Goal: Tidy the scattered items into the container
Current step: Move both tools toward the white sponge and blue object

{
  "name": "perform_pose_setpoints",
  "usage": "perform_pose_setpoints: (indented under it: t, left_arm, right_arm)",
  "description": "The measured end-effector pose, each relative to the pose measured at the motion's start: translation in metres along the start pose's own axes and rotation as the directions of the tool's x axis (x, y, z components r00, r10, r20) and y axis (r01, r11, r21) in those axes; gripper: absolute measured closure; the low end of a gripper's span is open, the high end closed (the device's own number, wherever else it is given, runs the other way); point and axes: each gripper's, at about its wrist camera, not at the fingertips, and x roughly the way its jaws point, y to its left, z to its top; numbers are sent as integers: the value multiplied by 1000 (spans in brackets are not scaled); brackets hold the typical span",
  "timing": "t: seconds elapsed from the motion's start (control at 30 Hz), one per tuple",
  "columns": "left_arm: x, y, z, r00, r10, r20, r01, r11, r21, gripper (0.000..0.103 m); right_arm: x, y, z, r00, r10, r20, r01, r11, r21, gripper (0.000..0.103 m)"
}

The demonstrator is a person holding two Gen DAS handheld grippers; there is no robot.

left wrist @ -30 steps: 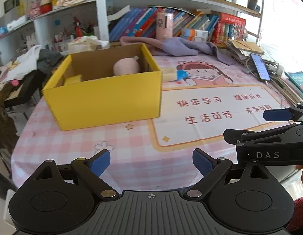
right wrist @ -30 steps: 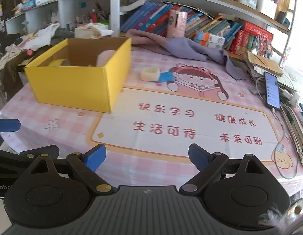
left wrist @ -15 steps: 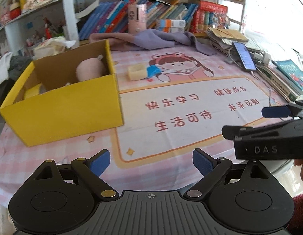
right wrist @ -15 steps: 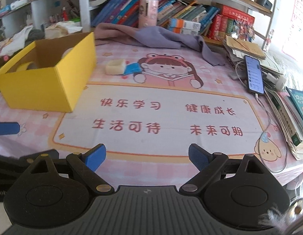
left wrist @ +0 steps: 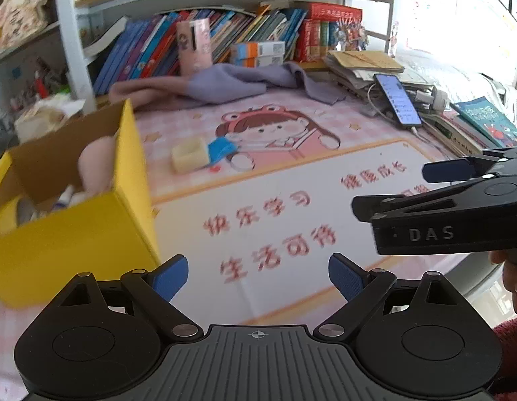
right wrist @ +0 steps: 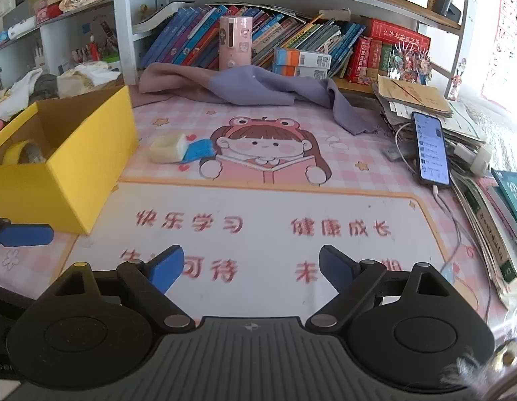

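Two grippers, left gripper (left wrist: 257, 275) and right gripper (right wrist: 251, 267), angled down over the table mat (right wrist: 265, 207), jaws wide apart, empty, the right's just narrowing.

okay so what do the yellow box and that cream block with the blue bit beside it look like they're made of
Yellow box: likely cardboard, with a matte yellow outside, raw brown inside and thin folded walls.
Cream block: probably a soft eraser or sponge; dull surface, rounded edges. I can't be sure.
Blue piece beside it: slightly textured, perhaps foam or a wrapper.

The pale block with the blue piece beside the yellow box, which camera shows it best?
The right wrist view: the pale block lies sharp and nearer centre there. The left wrist view shows it too, unobstructed, but blurred.
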Motion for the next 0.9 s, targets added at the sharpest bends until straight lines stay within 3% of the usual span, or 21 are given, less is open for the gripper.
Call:
perform_pose_setpoints:
  t: [0.17,0.37,0.57,0.83,0.9]
  left_arm:
    - [23,-2,24,999,33,9,-33,999,-1,10]
    - [47,4,49,996,93,-5,-93,993,-68,10]
    - [71,10,80,987,161,4,-159,981,-108,10]
    - [104,25,117,964,266,21,-255,941,-224,12]
    - [114,31,124,959,283,12,-271,928,-254,17]
  right_arm:
    - [23,-14,22,999,32,10,-32,999,-14,14]
    - [51,-33,48,997,76,8,-76,997,-26,14]
    - [79,-65,78,993,105,53,-108,993,55,15]
    - [118,-88,108,988,139,61,-144,986,86,19]
    - [129,-89,114,986,153,62,-158,984,78,22]
